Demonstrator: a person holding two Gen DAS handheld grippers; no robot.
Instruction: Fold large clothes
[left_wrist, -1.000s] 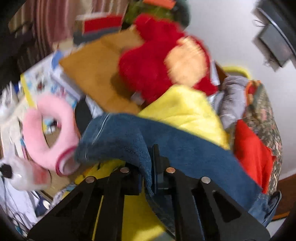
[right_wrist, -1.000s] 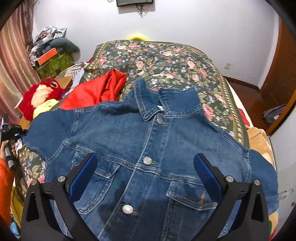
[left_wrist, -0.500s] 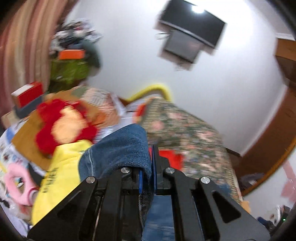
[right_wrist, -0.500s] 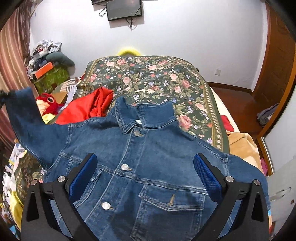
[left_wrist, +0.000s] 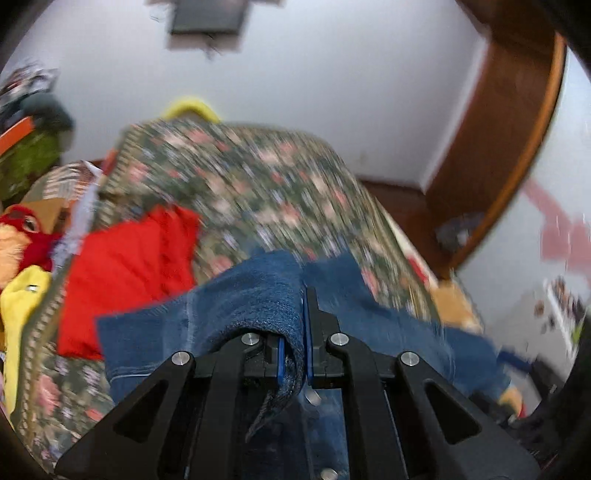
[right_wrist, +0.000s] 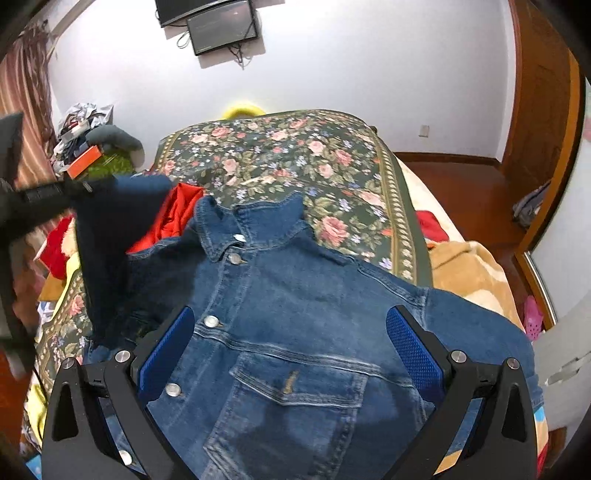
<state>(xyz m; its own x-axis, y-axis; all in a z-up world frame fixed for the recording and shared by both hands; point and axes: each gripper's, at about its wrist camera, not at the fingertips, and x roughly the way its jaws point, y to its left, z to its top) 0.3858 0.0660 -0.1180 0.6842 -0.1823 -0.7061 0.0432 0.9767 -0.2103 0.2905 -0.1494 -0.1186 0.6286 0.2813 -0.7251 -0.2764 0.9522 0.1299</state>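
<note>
Your left gripper (left_wrist: 303, 354) is clamped on the sleeve (left_wrist: 258, 306) of the denim jacket (right_wrist: 295, 314), holding it raised over the jacket's left side. Your right gripper (right_wrist: 291, 354) hangs above the chest pocket (right_wrist: 295, 384), fingers spread and empty. The jacket lies front-up on the floral bedspread (right_wrist: 295, 155).

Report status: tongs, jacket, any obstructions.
Left tongs shut on denim jacket sleeve, lifted off bed. Right tongs open above jacket front. Red garment lies beside collar, not blocking the fold.
</note>
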